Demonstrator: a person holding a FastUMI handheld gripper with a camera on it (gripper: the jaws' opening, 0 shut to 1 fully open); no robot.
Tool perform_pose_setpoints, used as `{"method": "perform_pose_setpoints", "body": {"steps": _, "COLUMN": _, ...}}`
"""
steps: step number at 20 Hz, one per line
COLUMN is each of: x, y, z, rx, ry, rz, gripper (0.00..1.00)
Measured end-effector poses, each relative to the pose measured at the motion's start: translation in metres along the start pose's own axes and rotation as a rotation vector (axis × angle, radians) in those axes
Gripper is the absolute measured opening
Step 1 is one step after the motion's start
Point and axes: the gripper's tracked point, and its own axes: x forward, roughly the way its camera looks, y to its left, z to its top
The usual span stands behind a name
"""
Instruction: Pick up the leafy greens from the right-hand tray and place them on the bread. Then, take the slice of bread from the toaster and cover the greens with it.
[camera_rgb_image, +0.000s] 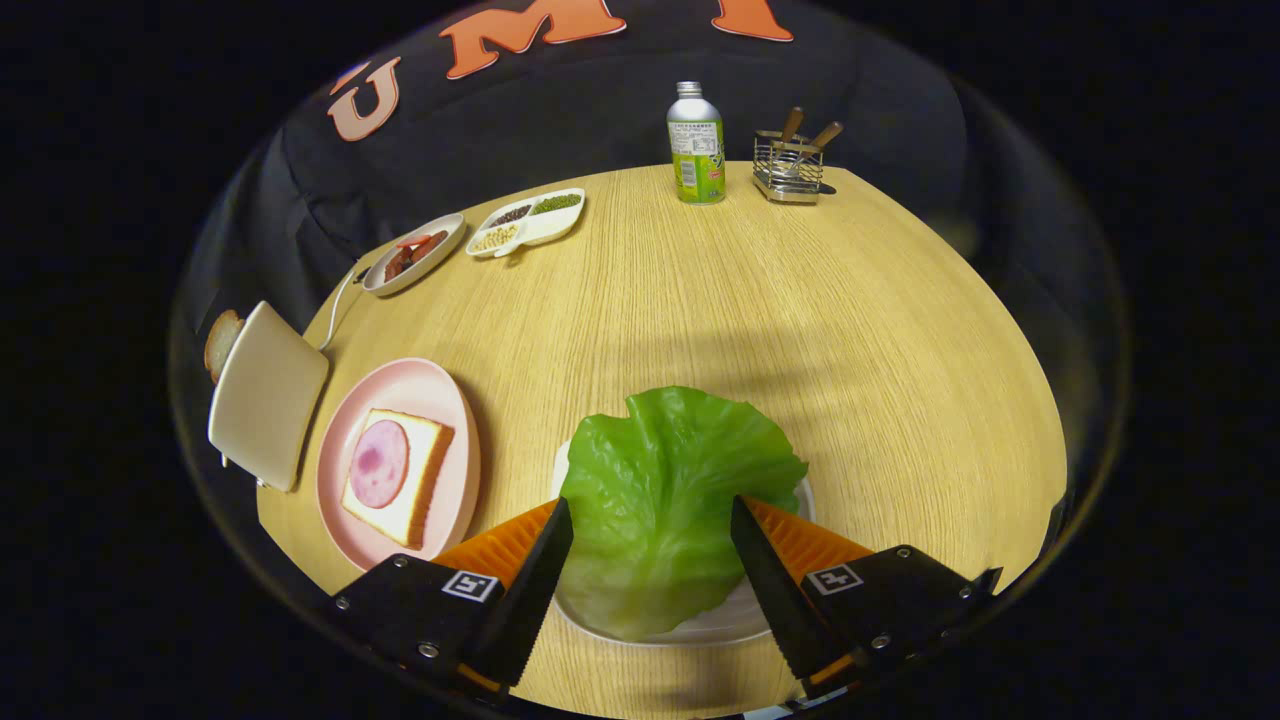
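Note:
A green lettuce leaf (668, 490) lies on a white tray (735, 618) directly between my fingers. My gripper (652, 515) is open, with one finger on each side of the leaf and neither pressing on it. To the left a pink plate (452, 400) holds a slice of bread (412, 478) topped with a round of ham (378, 463). Further left stands a cream toaster (265, 395) with a second bread slice (222, 342) poking out of its far side.
On the wooden table (800, 330) beyond the leaf stand a green-labelled bottle (696, 145) and a wire cutlery holder (788, 165). A small dish of red food (413, 254) and a divided white dish (527, 222) sit at the back left.

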Motion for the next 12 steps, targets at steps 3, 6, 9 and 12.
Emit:
{"method": "perform_pose_setpoints", "body": {"steps": 3, "x": 0.004, "y": -0.004, "z": 0.004, "rx": -0.049, "ry": -0.031, "rz": -0.053, "gripper": 0.92}}
{"method": "perform_pose_setpoints", "body": {"steps": 6, "x": 0.007, "y": -0.009, "z": 0.003, "rx": -0.055, "ry": -0.035, "rz": -0.082, "gripper": 0.79}}
{"method": "perform_pose_setpoints", "body": {"steps": 9, "x": 0.010, "y": -0.016, "z": 0.010, "rx": -0.010, "ry": -0.063, "rz": -0.095, "gripper": 0.47}}
{"method": "perform_pose_setpoints", "body": {"steps": 12, "x": 0.006, "y": -0.008, "z": 0.016, "rx": 0.056, "ry": -0.096, "rz": -0.012, "gripper": 0.17}}
